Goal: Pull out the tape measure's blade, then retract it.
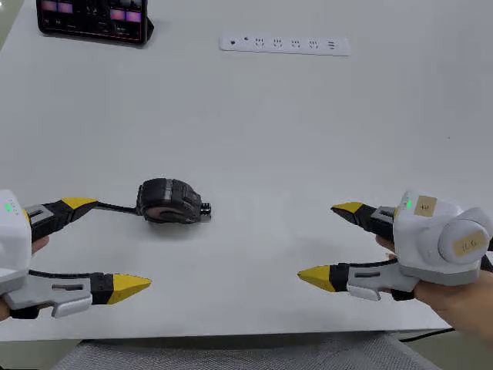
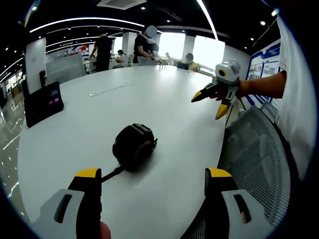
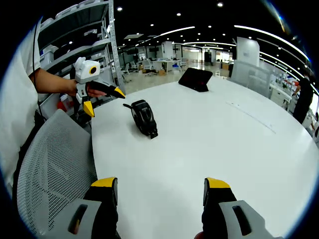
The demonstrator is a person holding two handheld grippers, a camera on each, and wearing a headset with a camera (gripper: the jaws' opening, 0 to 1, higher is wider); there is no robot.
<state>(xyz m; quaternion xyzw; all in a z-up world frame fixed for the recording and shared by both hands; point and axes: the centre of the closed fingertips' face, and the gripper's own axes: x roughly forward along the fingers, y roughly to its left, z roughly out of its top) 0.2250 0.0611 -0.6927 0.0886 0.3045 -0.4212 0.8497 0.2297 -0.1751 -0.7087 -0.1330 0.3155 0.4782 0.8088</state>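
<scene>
On desk, item 1: tape measure, black case lying on its side.
- Strap: thin, black, runs from the tape measure toward the far jaw of the left hand-held gripper. Its end lies at that jaw's yellow tip; I cannot tell whether it touches.
- Blade end: small dark stub at the case mouth, on the side facing the right hand-held gripper. Detail too small to read.

Item 2: left hand-held gripper, just beside the tape measure on the strap side. Jaws spread wide, grasping nothing. The tape measure sits ahead of the gap, nearer the far jaw. Gripper body cut off by the head view's edge.

Item 3: right hand-held gripper, well apart from the tape measure on the mouth side. Jaws released, tips pointing toward the tape measure.

Item 4: power strip, beyond the tape measure, well apart.

Item 5: dark screen, beyond the tape measure, top cut off.
</scene>
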